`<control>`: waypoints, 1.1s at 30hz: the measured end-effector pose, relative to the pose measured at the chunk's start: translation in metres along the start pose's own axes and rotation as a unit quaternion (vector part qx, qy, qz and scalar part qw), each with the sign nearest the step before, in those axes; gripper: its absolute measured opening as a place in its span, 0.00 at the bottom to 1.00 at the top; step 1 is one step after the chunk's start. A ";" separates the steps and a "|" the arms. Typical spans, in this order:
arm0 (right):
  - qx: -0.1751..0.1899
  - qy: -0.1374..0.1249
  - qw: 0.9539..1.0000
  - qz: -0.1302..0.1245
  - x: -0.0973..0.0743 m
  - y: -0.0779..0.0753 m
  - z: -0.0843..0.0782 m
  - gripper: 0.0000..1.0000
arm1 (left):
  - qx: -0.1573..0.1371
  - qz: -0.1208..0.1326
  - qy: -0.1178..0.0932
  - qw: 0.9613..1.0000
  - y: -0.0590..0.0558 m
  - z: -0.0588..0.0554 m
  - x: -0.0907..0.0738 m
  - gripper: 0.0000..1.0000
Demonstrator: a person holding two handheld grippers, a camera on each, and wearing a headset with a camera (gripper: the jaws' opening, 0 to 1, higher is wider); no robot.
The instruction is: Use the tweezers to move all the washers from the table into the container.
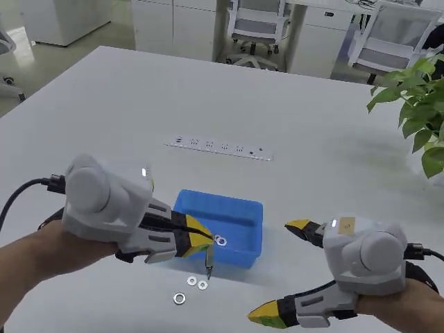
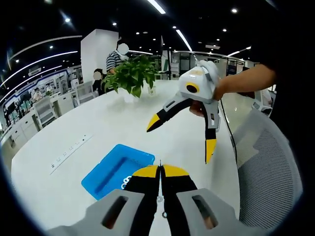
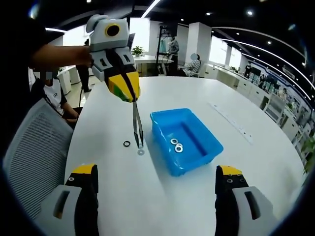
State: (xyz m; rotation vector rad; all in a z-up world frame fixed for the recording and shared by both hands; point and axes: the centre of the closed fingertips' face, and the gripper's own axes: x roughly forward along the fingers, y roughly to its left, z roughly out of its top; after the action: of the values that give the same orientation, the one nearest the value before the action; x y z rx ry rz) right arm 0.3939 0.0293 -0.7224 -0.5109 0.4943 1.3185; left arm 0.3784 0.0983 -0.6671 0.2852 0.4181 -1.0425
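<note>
At the lower left of the head view the left gripper (image 1: pixel 198 237) has its jaws pressed narrow on the tweezers (image 1: pixel 209 260), whose tips point down at the table (image 1: pixel 139 104) just in front of the near wall of the container (image 1: pixel 229 208). Just below those tips, at the bottom centre of the frame, three loose washers (image 1: pixel 191 280) lie close together on the table, outside the container. Whether one is already pinched is too small to tell; in the right gripper view the tips stand touching or just beside a washer. I judge this to be the pick-up of another washer, partway through the task. The next move calls for a fine squeeze on a thin flat ring, then a short lift over the low blue wall. The container, right of the tweezers, is an open blue tray; the right gripper view shows two washers (image 3: pixel 176 144) side by side on its floor. At the lower right, the right gripper (image 1: pixel 279 270) hangs with jaws spread wide, holding nothing
</note>
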 end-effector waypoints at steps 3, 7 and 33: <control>0.001 -0.002 1.000 0.002 0.000 0.005 -0.002 1.00 | 0.002 -0.001 0.005 1.000 -0.002 -0.004 0.003 0.05; 0.000 0.000 1.000 0.003 0.001 0.010 -0.006 1.00 | 0.001 -0.002 0.009 1.000 -0.003 -0.008 0.005 0.05; 0.003 0.008 1.000 0.014 0.005 0.024 -0.016 0.99 | 0.005 -0.004 0.023 1.000 -0.003 -0.024 0.010 0.05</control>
State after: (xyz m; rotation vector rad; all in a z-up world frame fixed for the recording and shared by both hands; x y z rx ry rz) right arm 0.3706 0.0274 -0.7399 -0.5114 0.5205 1.3407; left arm 0.3752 0.0991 -0.6935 0.3160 0.4555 -1.0467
